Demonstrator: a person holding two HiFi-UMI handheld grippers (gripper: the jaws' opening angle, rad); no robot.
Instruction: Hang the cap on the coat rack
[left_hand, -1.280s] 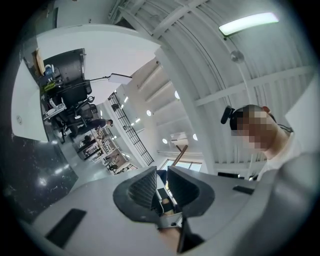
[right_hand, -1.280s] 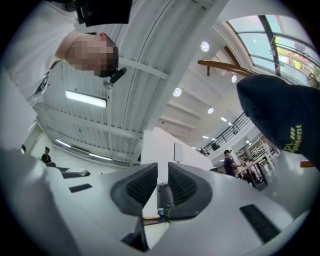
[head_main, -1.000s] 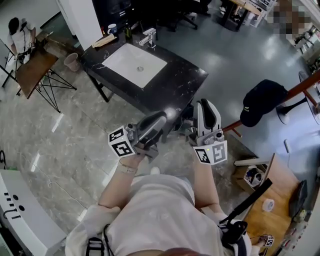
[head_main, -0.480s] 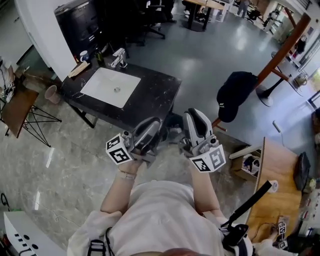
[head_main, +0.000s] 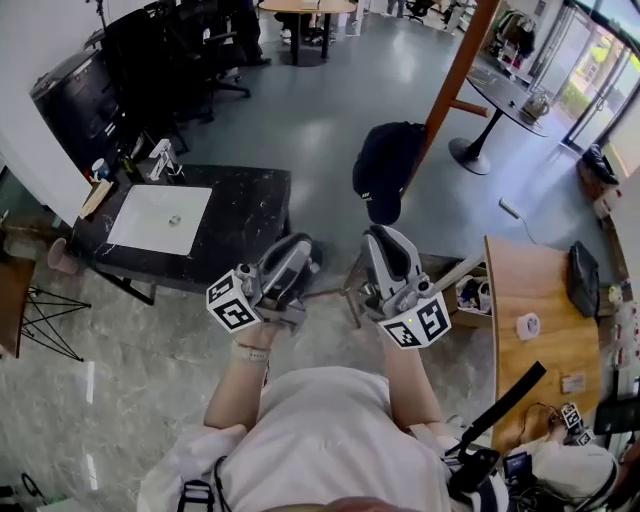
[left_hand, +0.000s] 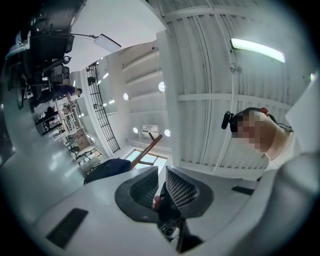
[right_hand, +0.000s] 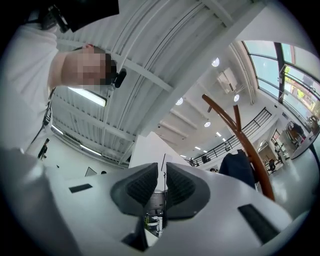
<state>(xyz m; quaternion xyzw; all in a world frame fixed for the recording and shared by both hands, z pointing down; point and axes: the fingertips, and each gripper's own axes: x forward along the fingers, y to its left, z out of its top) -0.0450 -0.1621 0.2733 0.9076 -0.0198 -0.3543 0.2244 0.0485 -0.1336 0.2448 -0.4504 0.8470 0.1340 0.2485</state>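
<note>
1. The person is standing over a grey floor and holding both grippers out in front of the chest, in the lower centre of the head view, with the elbows bent and tucked in.
2. The left gripper is pointing toward the upper right of the frame, with its marker cube at the lower left end. The left forearm is rising to it from the white shirt.
3. In the left gripper view, the left gripper is showing its two ribbed pads drawn close together with only a thin wedge of space between them. It is gripping nothing.
4. The right gripper is pointing almost straight up the frame, just beside the left one and apart from it. The right forearm is running up to it.
5. In the right gripper view, the right gripper is likewise showing a narrow slit between its pads, and it is holding nothing.
6. The cap is hanging dark on the coat rack, just above the two grippers in the head view and clear of both.
7. The left gripper view is catching the cap at lower left beside the coat rack. The right gripper view is showing the cap at right against the curved wooden coat rack.
8. A black counter with a white sink is standing at the left, and a wooden table is standing at the right.
</note>
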